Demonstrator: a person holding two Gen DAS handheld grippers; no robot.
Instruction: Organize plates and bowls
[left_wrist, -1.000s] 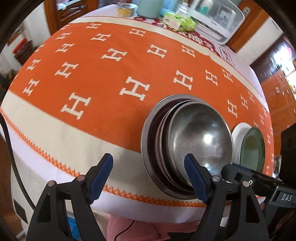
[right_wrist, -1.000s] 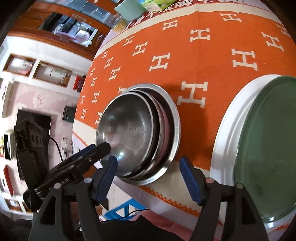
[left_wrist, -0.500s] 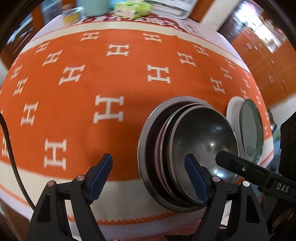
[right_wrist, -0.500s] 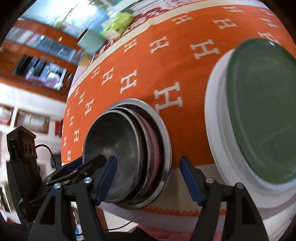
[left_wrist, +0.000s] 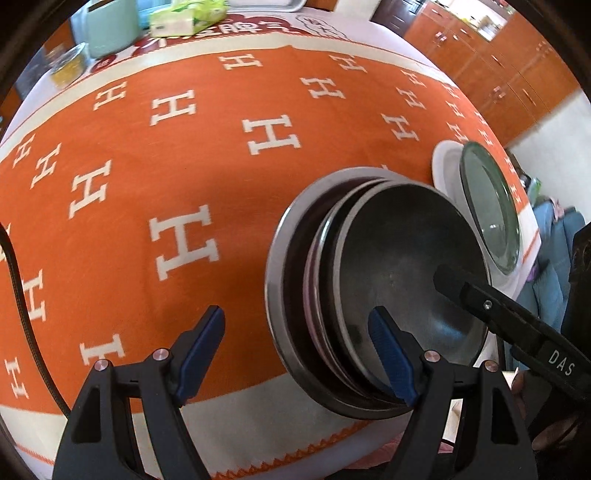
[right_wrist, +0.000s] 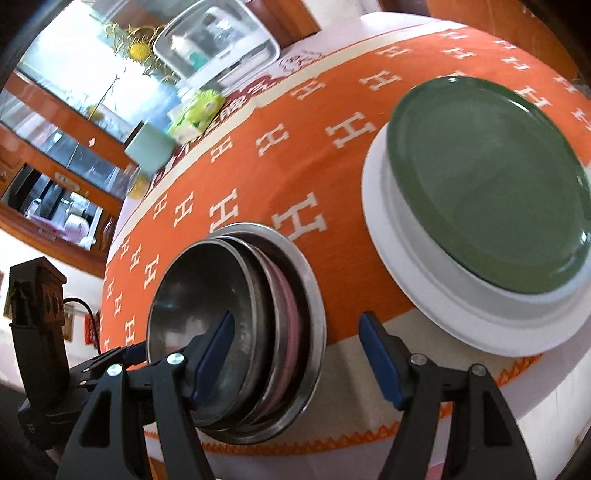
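the left gripper (left_wrist: 299, 350) stands with its jaws apart, straddling the near left rim of the stack of steel bowls (left_wrist: 369, 295) — nothing pinched. the stack sits near the front edge of the orange tablecloth (left_wrist: 184, 166) on the table. the right gripper (right_wrist: 295, 354) is also spread wide, empty. just right lies the green plate (right_wrist: 487, 177) on a white plate (right_wrist: 424, 295).
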